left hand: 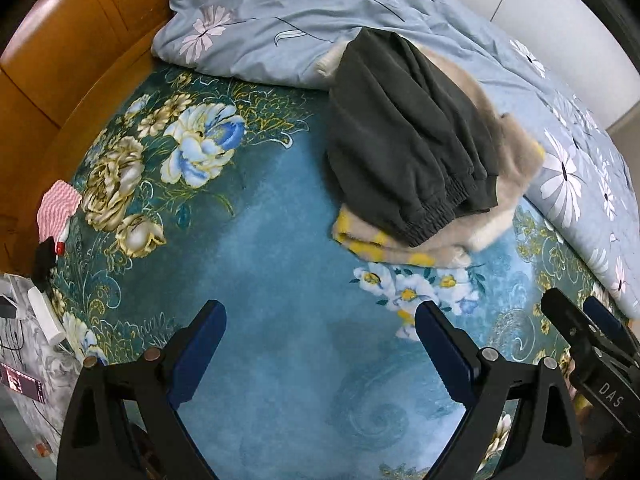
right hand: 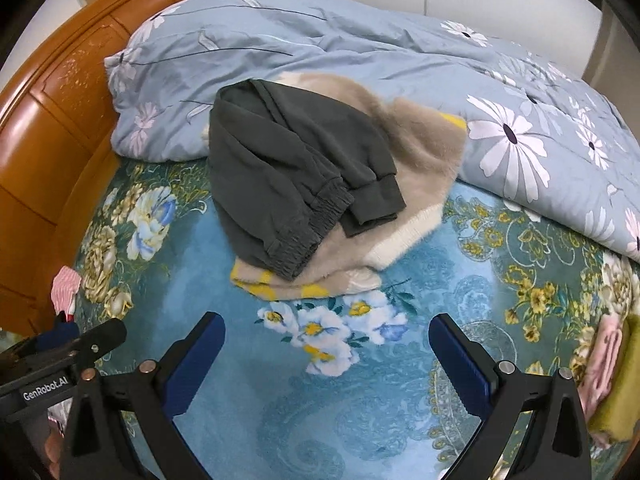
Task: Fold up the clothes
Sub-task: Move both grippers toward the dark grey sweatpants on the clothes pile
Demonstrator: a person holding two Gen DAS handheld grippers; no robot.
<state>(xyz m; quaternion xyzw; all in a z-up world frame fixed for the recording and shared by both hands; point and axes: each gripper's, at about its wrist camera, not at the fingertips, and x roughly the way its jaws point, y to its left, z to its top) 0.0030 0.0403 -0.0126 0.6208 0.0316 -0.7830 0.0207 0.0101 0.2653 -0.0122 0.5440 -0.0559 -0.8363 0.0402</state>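
Observation:
Folded dark grey trousers [left hand: 412,136] lie on top of a folded beige fluffy garment [left hand: 508,160] with yellow and white trim, on the teal floral bedspread [left hand: 272,248]. The stack also shows in the right wrist view, trousers [right hand: 280,168] over the beige garment [right hand: 424,148]. My left gripper [left hand: 320,320] is open and empty, hovering over bare bedspread in front of the stack. My right gripper [right hand: 326,332] is open and empty, also in front of the stack; it appears at the right edge of the left wrist view [left hand: 580,316].
A light blue flowered duvet [right hand: 360,48] is bunched behind and right of the stack. A wooden headboard [left hand: 64,60] runs along the left. A pink-striped cloth [left hand: 58,204] and small items lie at the left bed edge. Pink and olive clothes [right hand: 612,380] lie at the right.

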